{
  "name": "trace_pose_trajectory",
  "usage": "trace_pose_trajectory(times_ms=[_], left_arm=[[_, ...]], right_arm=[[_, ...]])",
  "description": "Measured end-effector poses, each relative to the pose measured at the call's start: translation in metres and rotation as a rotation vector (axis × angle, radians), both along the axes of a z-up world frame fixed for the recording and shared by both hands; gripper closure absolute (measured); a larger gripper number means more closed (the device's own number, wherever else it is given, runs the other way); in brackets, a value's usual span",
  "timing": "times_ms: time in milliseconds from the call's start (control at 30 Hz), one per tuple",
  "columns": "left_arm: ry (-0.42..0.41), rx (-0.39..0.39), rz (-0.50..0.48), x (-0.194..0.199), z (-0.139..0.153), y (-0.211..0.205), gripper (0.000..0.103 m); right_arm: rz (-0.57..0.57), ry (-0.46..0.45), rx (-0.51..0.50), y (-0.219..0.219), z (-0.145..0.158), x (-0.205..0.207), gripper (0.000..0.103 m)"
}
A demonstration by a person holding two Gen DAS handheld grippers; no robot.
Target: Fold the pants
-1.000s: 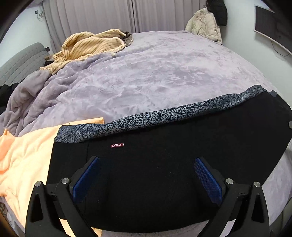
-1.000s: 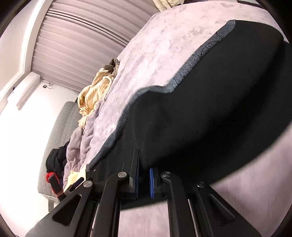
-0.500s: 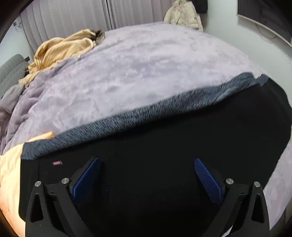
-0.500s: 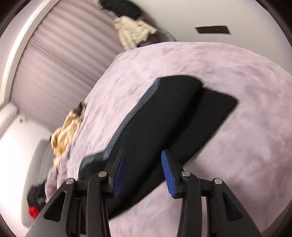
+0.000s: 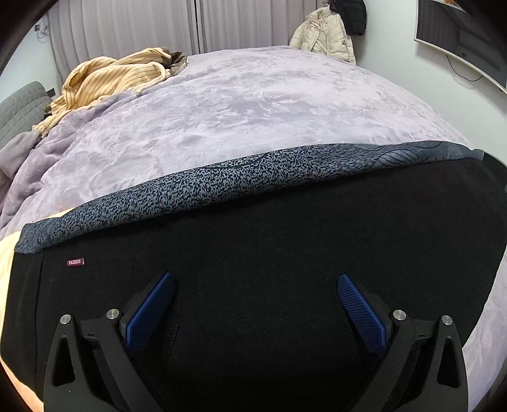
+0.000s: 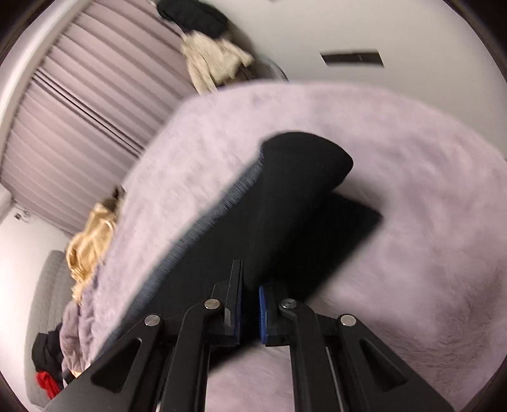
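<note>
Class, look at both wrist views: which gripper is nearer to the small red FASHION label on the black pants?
Left. The left gripper hangs open above the pants, the FASHION label just beside its left finger. The right gripper pinches another edge; no label shows there.

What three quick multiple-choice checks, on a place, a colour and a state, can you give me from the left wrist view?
1. Where does the striped yellow garment lie?
A. On the far left of the purple blanket, near the curtains
B. On top of the pants
C. Between the fingers

2. What colour is the waistband of the black pants?
A. Plain white
B. Speckled grey-blue
C. Red

3. How is the left gripper?
A. Shut on the label
B. Shut on the blanket
C. Open over the pants

Answers: 1 A, it is heaped at the far left edge; 2 B, the band is mottled grey-blue; 3 C, its pads stand wide apart, gripping nothing.
</note>
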State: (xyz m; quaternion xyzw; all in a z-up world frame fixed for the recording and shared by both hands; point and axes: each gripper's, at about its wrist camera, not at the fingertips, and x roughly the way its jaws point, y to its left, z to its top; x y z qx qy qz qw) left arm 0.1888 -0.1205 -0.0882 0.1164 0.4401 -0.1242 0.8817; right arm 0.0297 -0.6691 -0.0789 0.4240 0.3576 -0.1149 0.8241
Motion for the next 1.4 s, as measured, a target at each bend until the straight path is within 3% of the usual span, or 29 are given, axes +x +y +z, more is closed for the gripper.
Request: trace_pose_trajectory(times_ms=[33,67,133,233,300,400,467,567,633,733,867,967,1100,1200,1267,1300,1367,1400], left_arm=[[-0.002,0.004,0.001,-0.001,0.000,-0.001,0.000],[0.001,0.007,0.003,-0.001,0.001,-0.001,0.000],[0.022,0.031,0.014,-0.002,0.008,-0.002,0.000],[0.024,0.057,0.000,-0.005,0.026,-0.002,0.000],[-0.017,0.073,-0.025,-0.002,0.039,-0.007,0.000],[-0.021,0.064,-0.035,0.018,0.047,-0.024,0.000],[0.000,0.051,-0.030,0.036,0.043,-0.040,0.000],[0.042,0.091,0.003,0.067,0.018,-0.057,0.000],[0.087,0.110,-0.007,0.085,-0.001,-0.059,0.000],[0.102,0.072,0.029,0.103,-0.003,-0.035,0.000],[0.102,0.148,0.204,0.120,0.004,0.020,0.000],[0.107,0.054,0.240,0.095,0.025,0.071,0.000],[0.025,0.149,0.285,0.059,0.049,0.134,0.000],[0.009,0.205,0.342,0.035,0.050,0.181,0.000],[0.030,0.224,0.385,0.024,0.038,0.210,0.000],[0.051,0.186,0.392,0.018,0.028,0.225,0.000],[0.073,0.022,0.407,0.013,0.012,0.245,0.000],[0.080,-0.040,0.418,0.014,0.006,0.250,0.000]], right_arm=[[0.014,0.029,0.061,-0.005,-0.019,0.001,0.094],[0.002,-0.008,0.118,-0.010,-0.026,-0.002,0.094],[-0.054,-0.046,0.179,-0.013,-0.023,-0.015,0.085],[-0.115,-0.044,0.040,-0.001,0.007,-0.041,0.080],[-0.078,-0.098,-0.078,0.011,0.033,-0.046,0.079],[0.067,-0.139,-0.149,0.038,0.058,-0.015,0.079],[0.165,-0.134,-0.153,0.065,0.056,0.022,0.080],[0.261,-0.092,-0.112,0.104,0.031,0.069,0.080],[0.277,-0.002,-0.110,0.121,0.000,0.095,0.082],[0.238,-0.029,-0.067,0.116,-0.023,0.095,0.082],[0.261,-0.053,-0.089,0.117,-0.022,0.089,0.083],[0.262,-0.069,-0.174,0.127,-0.020,0.083,0.083],[0.256,-0.066,-0.261,0.140,-0.016,0.085,0.082],[0.258,-0.032,-0.223,0.146,0.000,0.078,0.078],[0.356,-0.099,-0.118,0.169,0.016,0.064,0.078],[0.412,-0.128,-0.072,0.183,0.022,0.059,0.077],[0.549,-0.177,0.025,0.221,0.032,0.048,0.053],[0.616,-0.191,0.070,0.244,0.032,0.042,0.035]])
